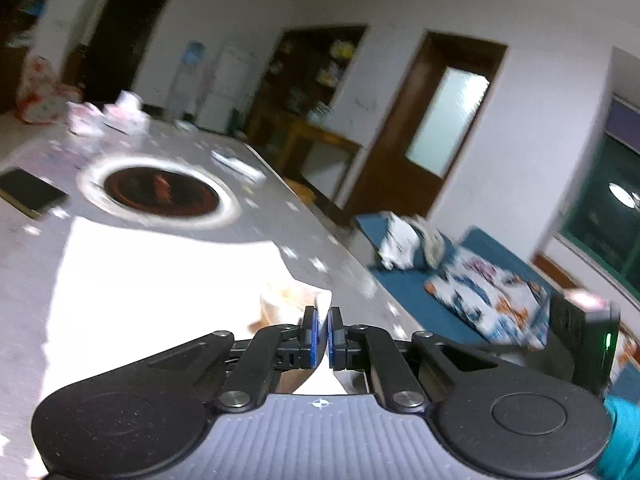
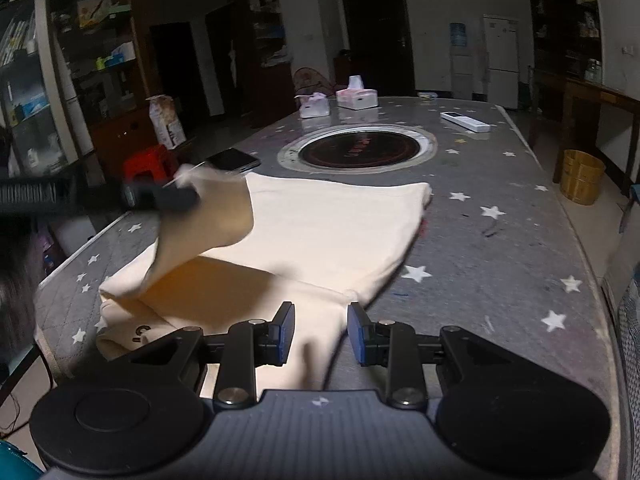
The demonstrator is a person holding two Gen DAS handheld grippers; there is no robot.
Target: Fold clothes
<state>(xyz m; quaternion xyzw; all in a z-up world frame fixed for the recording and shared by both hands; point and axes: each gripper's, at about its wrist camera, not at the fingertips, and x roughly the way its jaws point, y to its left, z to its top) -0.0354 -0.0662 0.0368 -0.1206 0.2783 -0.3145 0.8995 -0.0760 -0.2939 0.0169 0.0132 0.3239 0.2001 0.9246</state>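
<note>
**Dim living room around a star-patterned table**

A long grey table printed with white stars holds a round dark inset hotplate. White walls carry dark wooden doorways. Tall dark shelving lines the left side, with a red plastic stool below. A white fridge stands at the far wall. A blue sofa sits beside a dark window.

Cream garment in left hand-held gripper

The garment lies on the table, before the round burner.
</note>
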